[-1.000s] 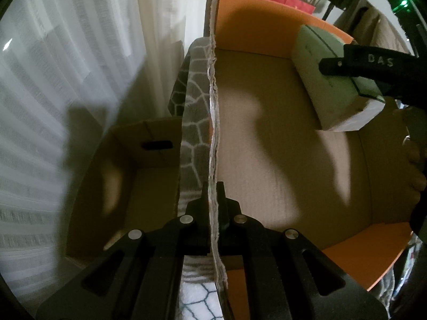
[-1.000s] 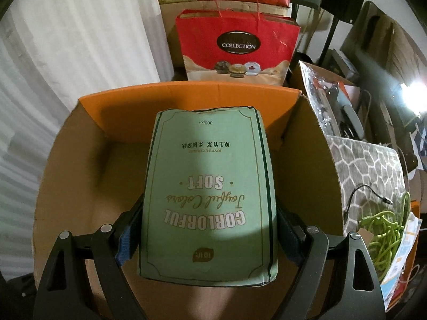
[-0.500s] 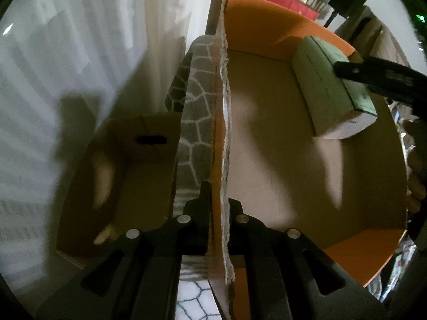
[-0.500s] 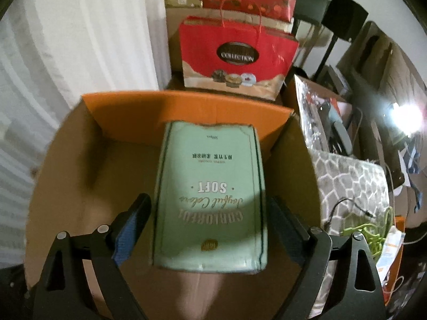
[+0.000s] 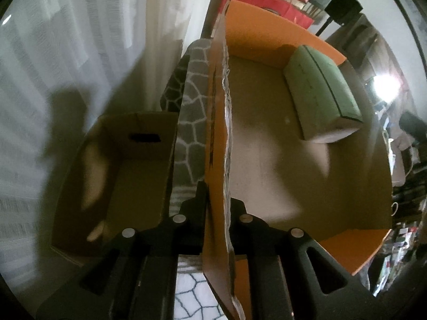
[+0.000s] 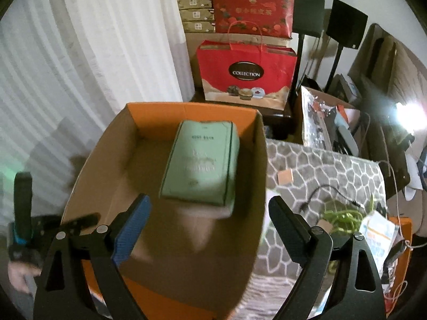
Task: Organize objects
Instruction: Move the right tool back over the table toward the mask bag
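Note:
A green tissue pack (image 6: 201,161) lies flat inside the orange cardboard box (image 6: 192,109), toward its far end; it also shows in the left wrist view (image 5: 321,96). My right gripper (image 6: 209,208) is open and empty, raised above the box's near end, clear of the pack. My left gripper (image 5: 217,200) is shut on the box's left wall (image 5: 222,122), pinching the torn cardboard edge. The left gripper also shows at the left edge of the right wrist view (image 6: 25,213).
A smaller brown box (image 5: 117,170) stands left of the orange box. A grey hexagon-pattern cloth (image 6: 328,170) with a green cable (image 6: 344,214) lies to the right. Red gift bags (image 6: 246,74) and stacked boxes stand behind. White curtain (image 6: 80,53) on the left.
My right gripper opened, let go of the tissue pack in the box, and pulled back up and away. The left gripper kept its hold on the box wall.

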### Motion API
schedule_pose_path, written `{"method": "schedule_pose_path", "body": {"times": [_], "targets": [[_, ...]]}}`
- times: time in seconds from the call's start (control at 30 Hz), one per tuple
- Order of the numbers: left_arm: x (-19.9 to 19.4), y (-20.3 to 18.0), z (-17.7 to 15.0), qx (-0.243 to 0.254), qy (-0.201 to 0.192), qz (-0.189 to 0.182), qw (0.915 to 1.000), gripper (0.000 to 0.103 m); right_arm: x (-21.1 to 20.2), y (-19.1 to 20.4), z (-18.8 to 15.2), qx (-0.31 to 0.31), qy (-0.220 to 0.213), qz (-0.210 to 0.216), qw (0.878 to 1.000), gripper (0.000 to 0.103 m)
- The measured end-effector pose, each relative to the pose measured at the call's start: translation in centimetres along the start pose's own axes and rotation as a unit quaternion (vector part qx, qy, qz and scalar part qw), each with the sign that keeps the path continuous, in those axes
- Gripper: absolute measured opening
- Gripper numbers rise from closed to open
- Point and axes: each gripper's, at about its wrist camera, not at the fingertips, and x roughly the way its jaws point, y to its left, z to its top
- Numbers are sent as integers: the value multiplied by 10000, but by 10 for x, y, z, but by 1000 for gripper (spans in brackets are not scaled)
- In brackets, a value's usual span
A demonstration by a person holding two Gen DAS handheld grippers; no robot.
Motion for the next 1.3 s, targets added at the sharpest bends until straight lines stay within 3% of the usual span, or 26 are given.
{"method": "schedule_pose_path", "body": {"times": [0.23, 0.63, 0.9, 1.03, 1.3], "targets": [[-3, 7, 2, -104, 86, -225, 9997, 11, -25, -26, -28, 183, -71, 331, 9993, 92], [-19, -5, 4, 69, -50, 257, 9996, 7, -42, -56, -55, 384, -144, 390, 9984, 92], [-39, -5, 8, 170, -134, 339, 9992, 9, -45, -70, -69, 496, -108, 384, 9980, 92], [-39, -8, 6, 236, -147, 341, 9990, 3, -48, -75, -73, 555, -129, 428, 9975, 92], [-39, -4, 6, 25, -184, 232, 9996, 3, -52, -93, -82, 764, -112, 482, 9959, 92]]}}
